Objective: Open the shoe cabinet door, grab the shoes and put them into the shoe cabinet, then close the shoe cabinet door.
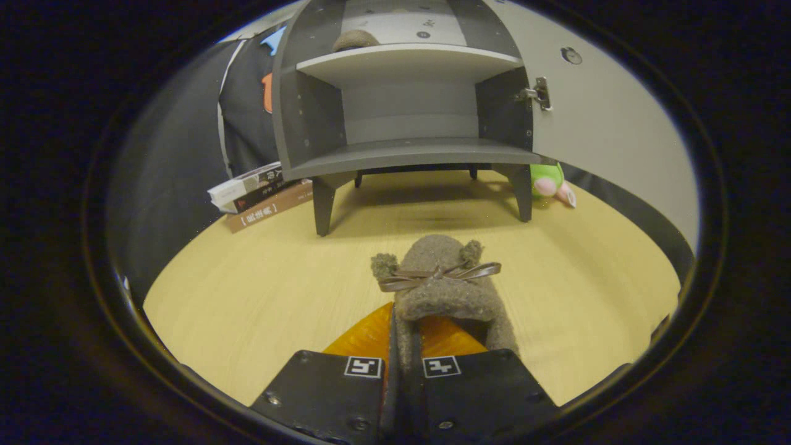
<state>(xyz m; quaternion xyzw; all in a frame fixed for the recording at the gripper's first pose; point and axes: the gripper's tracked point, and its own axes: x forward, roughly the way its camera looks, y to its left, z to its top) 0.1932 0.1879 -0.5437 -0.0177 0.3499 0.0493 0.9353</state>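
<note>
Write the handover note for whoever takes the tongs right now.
Tongs: shut on the wall of the fuzzy brown slipper, which points toward the cabinet.
Shoe cabinet: straight ahead, door swung open to the right. Lower shelf looks bare; a second brown slipper sits on the upper shelf.
Nearby: books left of the cabinet, green plush toy by its right leg.
Done: door opened, one slipper stored, this one gripped.
Left: place the slipper inside, release, close the door.

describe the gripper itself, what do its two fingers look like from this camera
The gripper shows as two broad, flat plates side by side, with small screw heads near their corners. Each plate carries a square black-and-white coded marker at its inner front corner. No cables or sleeve are visible.
</note>
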